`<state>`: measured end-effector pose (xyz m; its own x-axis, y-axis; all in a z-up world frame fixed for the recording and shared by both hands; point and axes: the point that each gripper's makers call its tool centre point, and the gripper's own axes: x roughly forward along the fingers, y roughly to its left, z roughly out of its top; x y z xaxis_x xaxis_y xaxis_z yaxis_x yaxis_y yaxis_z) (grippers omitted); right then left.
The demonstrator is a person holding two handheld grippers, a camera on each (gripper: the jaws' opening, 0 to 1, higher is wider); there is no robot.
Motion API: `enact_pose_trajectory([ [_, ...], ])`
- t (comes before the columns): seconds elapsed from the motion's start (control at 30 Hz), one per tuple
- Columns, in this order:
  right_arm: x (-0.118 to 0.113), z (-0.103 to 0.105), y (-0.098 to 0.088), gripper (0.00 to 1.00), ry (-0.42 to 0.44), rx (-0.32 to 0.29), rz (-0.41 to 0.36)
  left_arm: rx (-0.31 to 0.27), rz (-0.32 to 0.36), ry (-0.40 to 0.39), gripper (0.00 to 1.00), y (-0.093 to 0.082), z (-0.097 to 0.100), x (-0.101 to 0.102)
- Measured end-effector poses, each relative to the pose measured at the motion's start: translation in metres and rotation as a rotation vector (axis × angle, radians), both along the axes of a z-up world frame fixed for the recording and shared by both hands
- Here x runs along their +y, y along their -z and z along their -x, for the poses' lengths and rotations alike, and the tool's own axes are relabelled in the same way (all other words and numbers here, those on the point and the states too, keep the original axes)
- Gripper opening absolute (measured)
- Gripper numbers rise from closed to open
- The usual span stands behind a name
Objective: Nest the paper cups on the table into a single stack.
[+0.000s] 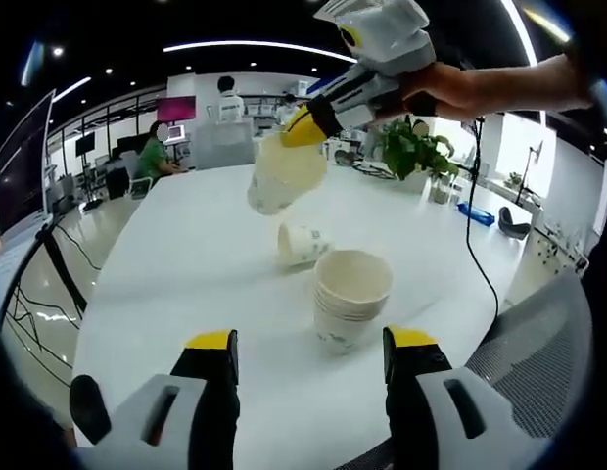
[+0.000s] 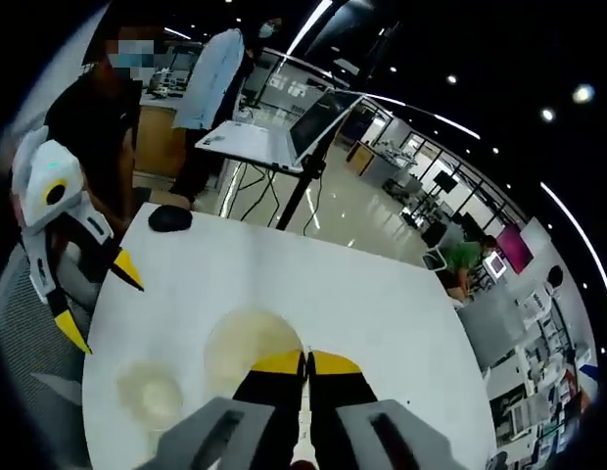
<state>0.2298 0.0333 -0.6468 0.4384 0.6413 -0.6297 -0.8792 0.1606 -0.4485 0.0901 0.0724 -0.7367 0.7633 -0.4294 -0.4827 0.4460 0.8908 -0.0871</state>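
Observation:
A stack of nested cream paper cups (image 1: 350, 294) stands upright on the white table (image 1: 186, 264), just beyond my left gripper (image 1: 311, 340), whose jaws are open around nothing. Behind the stack a single cup (image 1: 302, 245) lies on its side. My right gripper (image 1: 305, 127) comes in from the upper right, shut on the rim of another cup (image 1: 284, 176) held tilted in the air above the lying one. In the right gripper view my right gripper (image 2: 305, 364) pinches that cup (image 2: 247, 348); the stack (image 2: 150, 392) is below left, and the left gripper (image 2: 100, 302) stands open.
A potted plant (image 1: 416, 147) stands at the table's far right, with a black cable (image 1: 475, 225) running over the edge. A grey mesh chair (image 1: 538, 333) is at the near right. A dark round object (image 2: 169, 217) lies by the table's edge. People are beyond the table.

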Motion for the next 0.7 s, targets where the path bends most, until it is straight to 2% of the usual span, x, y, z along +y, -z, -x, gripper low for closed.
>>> enact_pose_trajectory([
  [0.37,-0.012,0.043,-0.015,0.00,-0.034,-0.001,-0.003,-0.002,-0.006,0.009,0.59,0.004,-0.001,0.000],
  [0.7,-0.021,0.073,-0.014,0.00,-0.053,0.027,0.002,-0.004,-0.013,0.023,0.59,0.006,0.000,-0.002],
])
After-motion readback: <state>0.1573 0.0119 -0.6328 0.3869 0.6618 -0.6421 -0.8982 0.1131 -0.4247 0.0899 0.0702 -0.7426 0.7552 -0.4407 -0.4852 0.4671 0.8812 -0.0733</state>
